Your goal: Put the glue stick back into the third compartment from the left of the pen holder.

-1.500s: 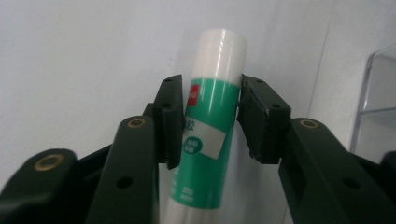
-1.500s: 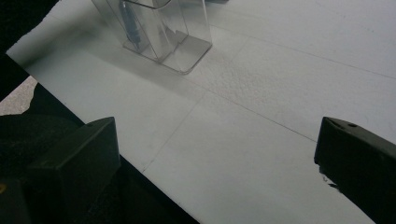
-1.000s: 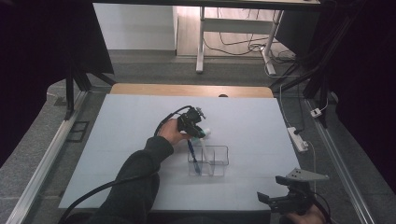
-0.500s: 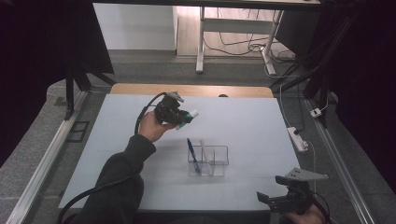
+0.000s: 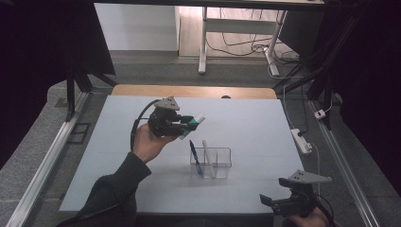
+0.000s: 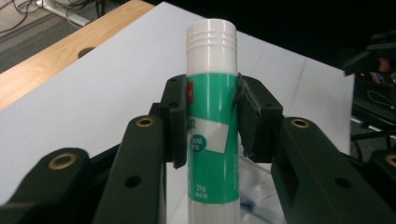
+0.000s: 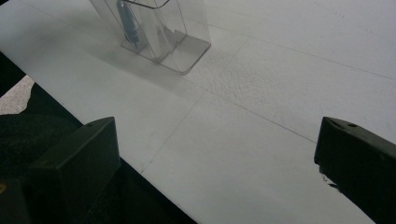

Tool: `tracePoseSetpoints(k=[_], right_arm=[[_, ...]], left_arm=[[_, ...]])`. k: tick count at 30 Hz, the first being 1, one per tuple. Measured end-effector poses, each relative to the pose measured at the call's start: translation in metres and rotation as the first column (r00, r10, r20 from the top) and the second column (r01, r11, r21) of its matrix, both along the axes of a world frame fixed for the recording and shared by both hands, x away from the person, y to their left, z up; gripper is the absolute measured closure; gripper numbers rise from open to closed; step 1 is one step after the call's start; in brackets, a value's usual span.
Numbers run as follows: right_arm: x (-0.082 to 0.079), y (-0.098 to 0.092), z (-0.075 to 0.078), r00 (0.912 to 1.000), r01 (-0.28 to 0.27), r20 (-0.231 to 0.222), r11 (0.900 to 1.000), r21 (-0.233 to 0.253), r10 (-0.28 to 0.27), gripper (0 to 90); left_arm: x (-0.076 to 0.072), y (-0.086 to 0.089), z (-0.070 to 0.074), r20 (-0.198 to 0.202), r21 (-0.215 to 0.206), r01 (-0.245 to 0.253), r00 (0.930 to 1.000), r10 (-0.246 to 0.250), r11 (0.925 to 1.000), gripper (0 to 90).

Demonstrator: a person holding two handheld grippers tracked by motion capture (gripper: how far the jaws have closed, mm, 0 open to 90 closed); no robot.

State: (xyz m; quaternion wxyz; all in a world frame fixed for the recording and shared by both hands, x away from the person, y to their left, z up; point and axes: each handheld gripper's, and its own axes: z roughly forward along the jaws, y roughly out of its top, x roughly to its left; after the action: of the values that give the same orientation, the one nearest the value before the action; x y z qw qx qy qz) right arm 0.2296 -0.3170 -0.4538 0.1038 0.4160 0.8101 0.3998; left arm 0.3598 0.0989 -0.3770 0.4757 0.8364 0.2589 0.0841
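White tabletop (image 5: pixel 265 127) spreads under a dark room with a wooden strip along its far edge. Held above it, behind and to the left of the clear organizer (image 5: pixel 211 163), is the glue stick (image 6: pixel 212 116), green-labelled with a white cap, clamped around its middle by the left gripper (image 5: pixel 185 124), whose jaws press its two sides. The stick's long axis runs along the jaws, cap pointing away from the hand and toward the table's right. A blue pen (image 5: pixel 194 155) and a white stick already stand in the organizer's compartments. Lowering the glue stick in would likely need it tipped upright first. The right gripper (image 5: pixel 269 202) waits at the near edge, jaws spread wide with nothing between them, and the organizer (image 7: pixel 152 30) lies ahead of it.
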Motion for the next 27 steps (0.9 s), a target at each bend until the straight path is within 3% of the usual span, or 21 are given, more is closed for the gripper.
tracePoseSetpoints(k=[5, 10, 27], right_arm=[[0.000, 0.000, 0.000, 1.0000, 0.000, 0.000, 1.000, -0.002, 0.000, 0.0], [0.000, 0.000, 0.000, 1.0000, -0.002, 0.001, 1.000, -0.002, 0.002, 0.0], [0.000, 0.001, 0.000, 1.0000, -0.006, 0.000, 1.000, -0.004, 0.006, 0.0]], left_arm=[[-0.019, -0.017, 0.004, 0.012, -0.007, 0.024, 0.9997, -0.024, 0.9997, 65.7], [-0.030, -0.036, -0.001, 0.022, -0.004, 0.046, 0.9987, -0.045, 0.9990, 65.7], [-0.032, -0.091, -0.026, 0.012, -0.039, 0.110, 0.9940, -0.109, 0.9932, 65.6]])
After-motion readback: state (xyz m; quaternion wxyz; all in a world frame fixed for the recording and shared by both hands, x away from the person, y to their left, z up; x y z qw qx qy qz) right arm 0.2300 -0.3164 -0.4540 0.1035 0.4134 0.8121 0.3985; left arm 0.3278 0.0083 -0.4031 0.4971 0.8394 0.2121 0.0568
